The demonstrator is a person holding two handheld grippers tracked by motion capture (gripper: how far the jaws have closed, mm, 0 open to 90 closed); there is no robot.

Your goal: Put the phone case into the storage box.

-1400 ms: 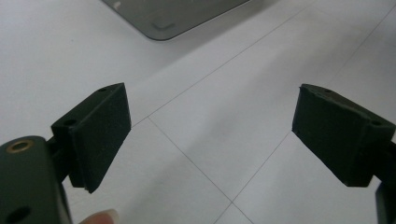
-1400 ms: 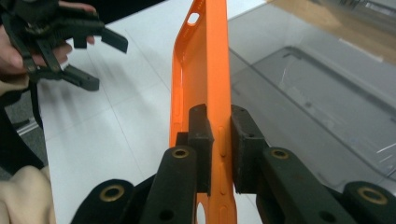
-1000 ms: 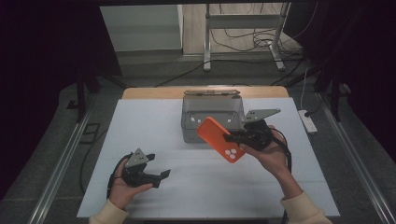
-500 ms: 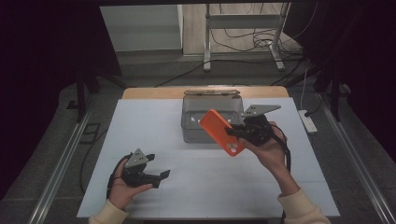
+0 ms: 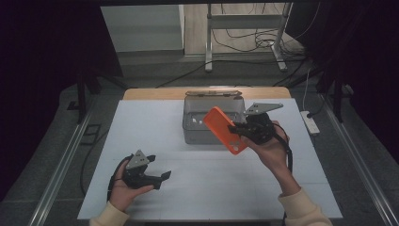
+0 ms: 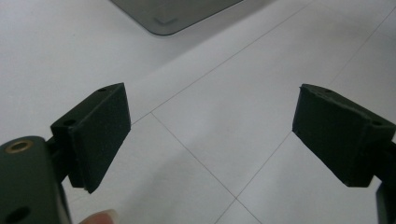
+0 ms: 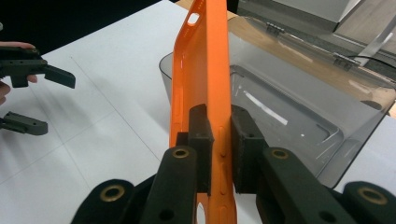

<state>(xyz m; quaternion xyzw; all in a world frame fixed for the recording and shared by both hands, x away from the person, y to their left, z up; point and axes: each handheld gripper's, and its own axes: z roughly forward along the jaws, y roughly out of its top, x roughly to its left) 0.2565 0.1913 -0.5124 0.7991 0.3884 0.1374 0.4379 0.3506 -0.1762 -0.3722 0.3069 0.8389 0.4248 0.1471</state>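
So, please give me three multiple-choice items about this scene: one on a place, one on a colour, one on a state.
1. Where is the phone case?
A. flat on the table
B. held up beside the clear box
C. in the left gripper

2. What colour is the phone case?
A. orange
B. blue
C. green

3. How is the left gripper?
A. shut on the case
B. shut on the box
C. open, holding nothing

Answers:
1 B, the right gripper lifts it next to the box.
2 A, it is plainly orange in the right gripper view.
3 C, its jaws stand wide apart over the bare table.
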